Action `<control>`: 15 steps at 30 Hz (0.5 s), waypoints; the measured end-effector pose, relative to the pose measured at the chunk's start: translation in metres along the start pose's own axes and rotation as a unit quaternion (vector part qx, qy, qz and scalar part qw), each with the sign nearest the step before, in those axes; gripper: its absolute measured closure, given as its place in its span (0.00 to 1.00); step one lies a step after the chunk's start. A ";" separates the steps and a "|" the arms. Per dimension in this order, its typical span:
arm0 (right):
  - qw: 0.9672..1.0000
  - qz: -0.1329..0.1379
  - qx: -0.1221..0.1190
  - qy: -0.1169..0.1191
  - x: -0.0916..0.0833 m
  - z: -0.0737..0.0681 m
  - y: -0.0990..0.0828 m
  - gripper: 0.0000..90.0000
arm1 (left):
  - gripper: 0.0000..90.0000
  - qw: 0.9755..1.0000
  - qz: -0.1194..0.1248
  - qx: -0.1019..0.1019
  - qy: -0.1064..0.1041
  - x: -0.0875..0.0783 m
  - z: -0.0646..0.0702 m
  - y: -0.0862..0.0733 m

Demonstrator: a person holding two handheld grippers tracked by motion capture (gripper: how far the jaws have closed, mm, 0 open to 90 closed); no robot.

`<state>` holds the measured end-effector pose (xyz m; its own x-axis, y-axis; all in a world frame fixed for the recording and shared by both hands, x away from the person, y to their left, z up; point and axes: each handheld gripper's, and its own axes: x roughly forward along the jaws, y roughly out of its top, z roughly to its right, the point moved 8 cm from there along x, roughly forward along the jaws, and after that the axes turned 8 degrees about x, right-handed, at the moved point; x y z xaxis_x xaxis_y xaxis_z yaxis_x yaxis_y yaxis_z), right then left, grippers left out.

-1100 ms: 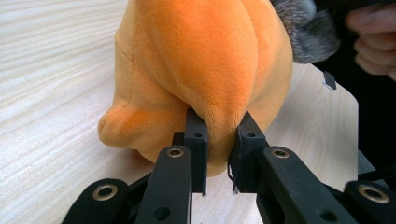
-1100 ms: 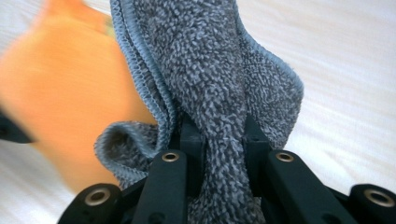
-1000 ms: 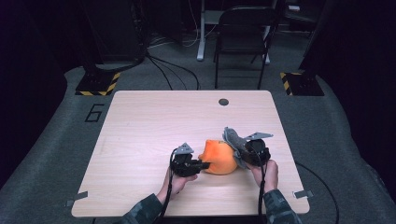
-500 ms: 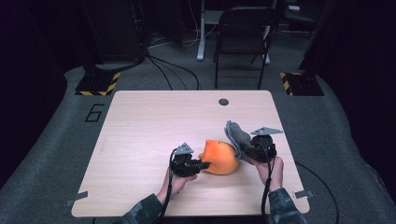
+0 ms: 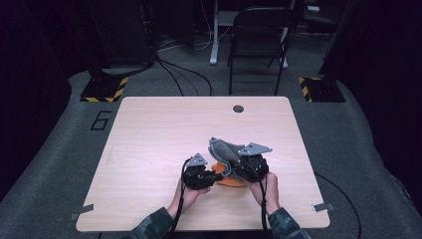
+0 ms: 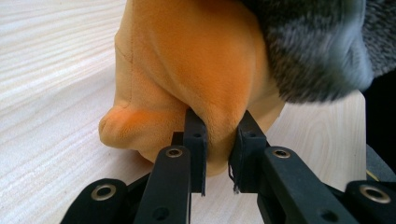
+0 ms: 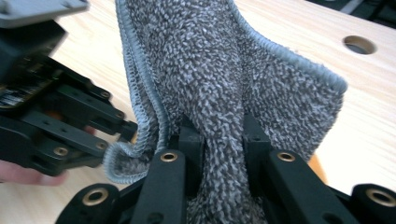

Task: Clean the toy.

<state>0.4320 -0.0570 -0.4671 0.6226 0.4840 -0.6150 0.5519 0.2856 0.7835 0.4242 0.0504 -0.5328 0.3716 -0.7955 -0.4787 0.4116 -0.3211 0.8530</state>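
Observation:
An orange plush cloth lies on the wooden table near its front edge, mostly covered from above. My left gripper is shut on a fold of the orange cloth, its pads pinching the fabric. A grey terry cloth is draped over the orange one. My right gripper is shut on a bunch of that grey cloth, holding it up against the left gripper. The grey cloth hangs over the orange one's far side.
A round cable hole sits near the table's far edge. A black chair stands behind the table, with cables on the grey floor and striped stand bases at both sides.
My right gripper has carried the grey cloth leftward and slightly up, over the orange cloth, which is now largely covered. The left gripper has stayed in place.

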 end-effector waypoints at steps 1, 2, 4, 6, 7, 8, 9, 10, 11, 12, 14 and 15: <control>1.000 0.000 -0.003 -0.004 -0.001 0.002 0.000 0.84 | 0.87 1.000 0.002 0.004 0.001 0.000 0.000 0.000; 1.000 0.000 -0.003 -0.006 -0.001 0.004 -0.001 0.84 | 0.87 1.000 0.002 0.006 0.003 0.001 0.000 0.000; 1.000 -0.005 -0.003 -0.013 -0.003 0.009 -0.002 0.84 | 0.87 1.000 0.001 0.008 0.002 0.000 0.000 0.000; 1.000 -0.008 -0.004 -0.027 -0.004 0.017 -0.004 0.84 | 0.87 1.000 0.001 0.004 0.001 0.000 0.000 0.000; 1.000 -0.009 0.003 -0.027 -0.005 0.021 -0.005 0.84 | 0.87 1.000 0.002 0.003 0.000 0.001 0.000 0.000; 1.000 -0.010 0.009 -0.028 -0.005 0.026 -0.006 0.84 | 0.87 1.000 0.002 0.004 0.000 0.001 0.000 0.000; 0.999 -0.014 0.015 -0.033 -0.005 0.030 -0.007 0.84 | 0.87 1.000 0.003 0.004 -0.001 0.001 0.000 0.000; 0.999 -0.014 0.015 -0.040 -0.006 0.036 -0.008 0.84 | 0.87 1.000 0.002 0.003 -0.002 0.001 0.000 0.000; 0.999 -0.015 0.023 -0.047 -0.006 0.041 -0.009 0.84 | 0.87 1.000 0.003 0.003 -0.003 0.001 -0.001 0.000; 0.998 -0.019 0.033 -0.052 -0.006 0.046 -0.012 0.84 | 0.87 1.000 0.005 0.000 -0.005 0.001 -0.001 0.000; 0.997 -0.022 0.044 -0.062 -0.005 0.058 -0.016 0.84 | 0.87 1.000 0.006 0.000 -0.006 0.001 -0.001 0.000; 0.996 -0.027 0.047 -0.066 -0.004 0.064 -0.019 0.84 | 0.87 1.000 0.006 0.001 -0.006 0.001 -0.001 0.000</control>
<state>0.4548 -0.1171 -0.4853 0.6549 0.3555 -0.6668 0.6323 0.2255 0.7412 0.4253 0.0502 -0.5335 0.3659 -0.8054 -0.4663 0.4061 -0.3127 0.8587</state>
